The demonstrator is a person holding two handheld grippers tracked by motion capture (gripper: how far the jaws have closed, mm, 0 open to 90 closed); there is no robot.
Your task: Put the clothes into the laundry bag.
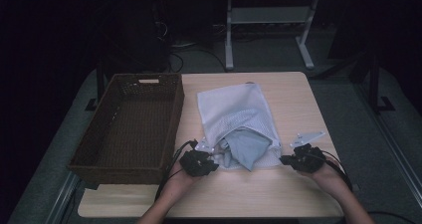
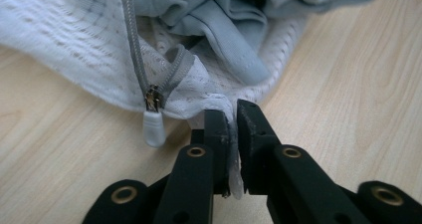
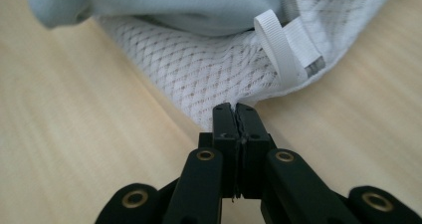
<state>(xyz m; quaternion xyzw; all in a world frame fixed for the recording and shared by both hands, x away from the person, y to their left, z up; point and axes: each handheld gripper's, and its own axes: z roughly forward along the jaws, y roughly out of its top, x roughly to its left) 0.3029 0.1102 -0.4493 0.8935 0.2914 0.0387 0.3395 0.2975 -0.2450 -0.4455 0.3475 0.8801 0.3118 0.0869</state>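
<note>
Mostly dark here: we can't make out the room beyond the table [image 1: 278, 194], just a grey floor, a pale metal frame [image 1: 268, 15] at the back w/ its top cut off, and cables underneath. The person's forearms are cut by the bottom edge. The table is light wood, squarish, w/ one brown wicker basket [image 1: 107, 162] at its left side; its inside looks bare as far as we can tell.

One white mesh laundry bag [image 1: 234, 104] lies mid-table, just right of the basket, its open end toward the person. One grey-blue garment [image 1: 246, 149] pokes out of that opening; the rest is hidden inside the mesh, so we can't tell what kind of garment it is.

Two grippers, one per hand. Left gripper [image 1: 215, 160] sits at the bag's near left corner; in the left gripper view its jaws have a fold of mesh pinched between them, a slim gap showing, beside the zip pull [image 2: 154, 127]. Right gripper [image 1: 284, 160] is at the near right corner, jaws clamped tight on the mesh edge, below a white ribbon loop [image 3: 281, 45].
</note>
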